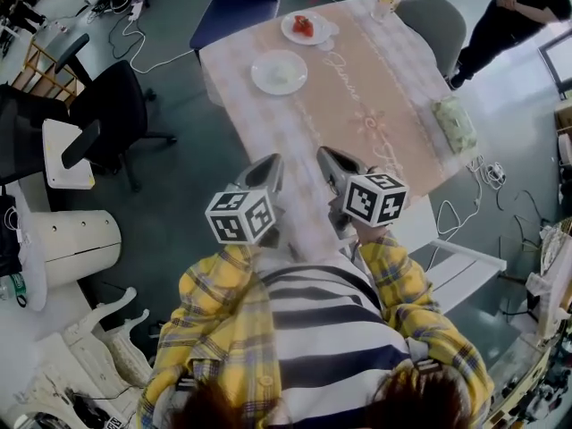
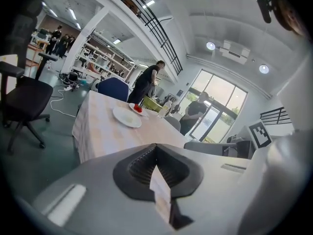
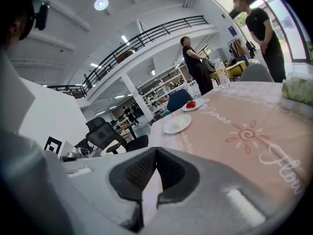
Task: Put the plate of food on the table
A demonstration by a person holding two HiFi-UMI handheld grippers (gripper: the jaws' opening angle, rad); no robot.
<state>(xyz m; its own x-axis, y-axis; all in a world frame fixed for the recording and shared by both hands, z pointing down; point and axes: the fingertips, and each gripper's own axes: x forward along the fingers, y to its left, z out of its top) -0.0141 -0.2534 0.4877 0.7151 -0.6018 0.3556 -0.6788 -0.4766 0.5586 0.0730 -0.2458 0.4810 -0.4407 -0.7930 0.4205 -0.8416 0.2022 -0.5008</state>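
Left gripper point(image 1: 266, 170) and right gripper point(image 1: 332, 161): jaws closed, both empty, held by the chest. Plate of food point(image 1: 304, 27) sits on table point(image 1: 384, 96), 12 o'clock, far end. Second plate point(image 1: 279, 71) sits nearer. Judged: delivery done, so the grippers hang idle.

White cursive script runs along the pink tablecloth point(image 3: 244, 106) on the table point(image 1: 259, 119). One word looks like "Jasmine", and another begins "Flow" before it is cut off.
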